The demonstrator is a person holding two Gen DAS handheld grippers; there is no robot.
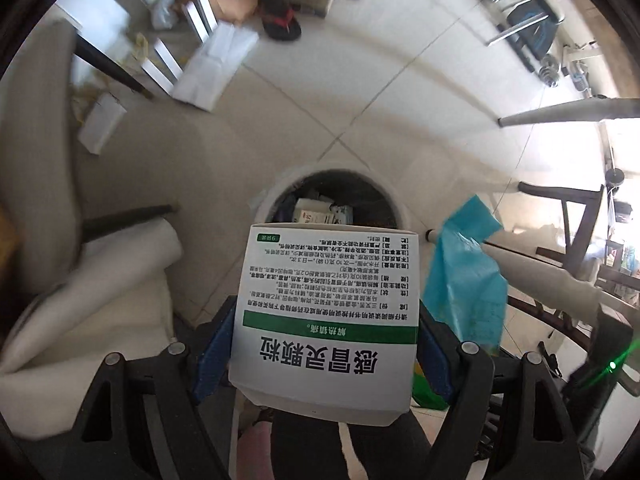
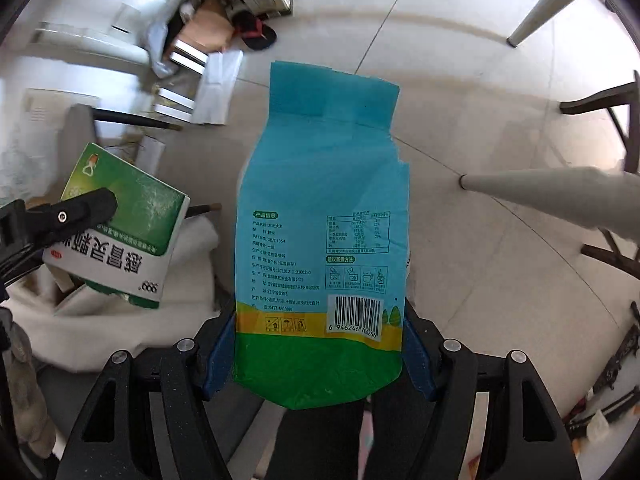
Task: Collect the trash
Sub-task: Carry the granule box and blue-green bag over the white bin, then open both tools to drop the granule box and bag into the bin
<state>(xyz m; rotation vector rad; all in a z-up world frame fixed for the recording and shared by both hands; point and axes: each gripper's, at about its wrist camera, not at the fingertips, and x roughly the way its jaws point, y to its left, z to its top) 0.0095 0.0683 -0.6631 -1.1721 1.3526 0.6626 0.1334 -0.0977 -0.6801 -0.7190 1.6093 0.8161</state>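
The left gripper (image 1: 326,344) is clenched on a white medicine box (image 1: 328,312), poised above the open bin (image 1: 276,196) for dropping. The right gripper (image 2: 320,344) clamps a blue bag (image 2: 320,208), hanging alongside over bare floor (image 2: 500,240).

Ahead of you the pale tiled floor (image 1: 360,92) carries a black sandal with red straps (image 1: 280,24), lying near a brown cardboard box (image 1: 236,4). Flat white packages (image 1: 216,64) lie scattered beside a dark chair leg (image 1: 108,66). To your left you have white cloth (image 1: 100,304) bunched in folds against a beige seat (image 1: 36,160). On your right a grey table leg (image 2: 560,196) slants across the tiles, with dark wooden chair frames (image 2: 600,96) behind it
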